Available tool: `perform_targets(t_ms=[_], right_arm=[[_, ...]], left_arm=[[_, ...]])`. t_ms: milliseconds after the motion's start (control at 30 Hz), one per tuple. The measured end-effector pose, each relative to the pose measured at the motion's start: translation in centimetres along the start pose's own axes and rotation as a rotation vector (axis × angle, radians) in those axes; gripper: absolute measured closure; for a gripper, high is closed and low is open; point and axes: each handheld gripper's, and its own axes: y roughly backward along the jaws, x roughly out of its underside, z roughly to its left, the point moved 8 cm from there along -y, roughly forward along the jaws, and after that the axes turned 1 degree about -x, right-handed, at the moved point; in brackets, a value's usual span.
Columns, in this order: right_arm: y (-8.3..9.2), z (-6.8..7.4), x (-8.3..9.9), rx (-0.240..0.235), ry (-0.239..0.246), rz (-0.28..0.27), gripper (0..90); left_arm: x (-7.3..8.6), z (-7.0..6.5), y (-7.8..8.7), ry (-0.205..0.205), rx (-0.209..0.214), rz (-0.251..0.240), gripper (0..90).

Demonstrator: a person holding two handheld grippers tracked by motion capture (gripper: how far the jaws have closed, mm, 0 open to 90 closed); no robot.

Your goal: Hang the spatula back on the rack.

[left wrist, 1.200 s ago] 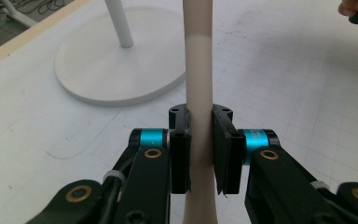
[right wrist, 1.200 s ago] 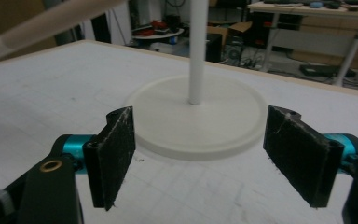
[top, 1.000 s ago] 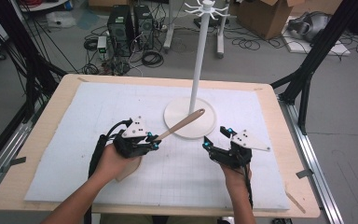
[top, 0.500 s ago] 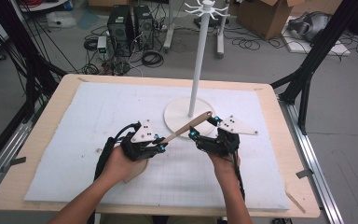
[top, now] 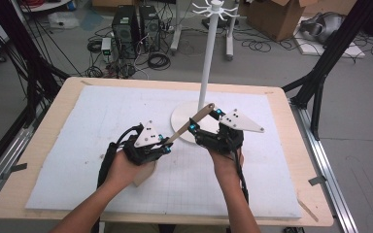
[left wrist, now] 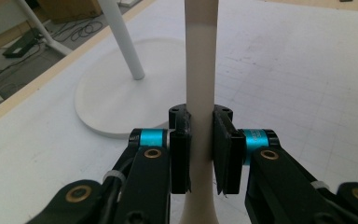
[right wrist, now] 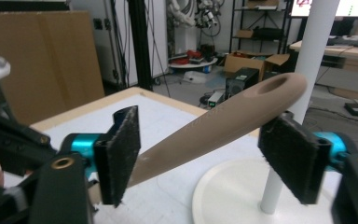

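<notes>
You are pinching the wooden spoon point(top: 184, 130) by the lower part of its handle with the left gripper point(top: 166, 145), both pads pressing on the flat sides of the handle in the left gripper view, so that the stem is rising at a slant toward the stand's pole point(top: 206, 73) with the bowl end tucked under your left hand. The holed tip of the handle point(right wrist: 279, 86) is pointing up and away, which I judge is deliberate: it is presenting the hanging hole to your other hand and to the hooks point(top: 215, 8) at the top of the stand. The right gripper point(top: 205, 119) is straddling the upper handle with its jaws spread; they have just been closing in, yet in the right gripper view the left pad point(right wrist: 121, 151) is at most brushing the handle and the right pad point(right wrist: 291, 156) is sitting behind it, so no grip is made. The spoon is hanging above the white mat point(top: 92, 126), its tip over the near rim of the round base point(top: 182, 119). Room is ample to the left and toward you; the pole and base are crowding the far right side, so any lift should be keeping the tip clear of the pole. The table edge point(top: 39, 141) is lying well apart from both hands.
</notes>
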Motion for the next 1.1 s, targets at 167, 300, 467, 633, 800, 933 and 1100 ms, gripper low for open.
perform_targets(t_ms=[167,300,467,633,800,933,1100], right_arm=[[-0.6,0.3,-0.7,0.004,0.008,-0.011,33.6],[-0.6,0.7,-1.2,-0.004,0.017,-0.024,44.7],[-0.1,1.2,-2.4,-0.042,0.02,-0.079,53.6],[0.3,1.9,-3.9,-0.089,0.02,-0.097,58.3],[0.4,2.8,-5.1,-0.124,0.039,-0.103,61.3],[0.4,3.7,-5.7,-0.174,0.039,-0.106,64.9],[0.7,4.8,-6.4,-0.256,0.04,-0.088,68.6]], left_arm=[[-0.1,0.1,0.0,-0.018,-0.042,-0.001,77.9],[-0.3,0.1,0.2,-0.019,-0.048,-0.013,77.9],[-0.6,-0.2,0.4,-0.026,-0.051,-0.03,77.9],[-1.3,-0.2,1.0,-0.028,-0.058,-0.062,77.9],[-1.5,-0.2,1.1,-0.005,-0.051,-0.08,77.5],[-1.6,-0.2,1.3,0.001,-0.042,-0.096,77.4],[-1.6,-0.5,1.6,0.034,0.018,-0.151,77.4]])
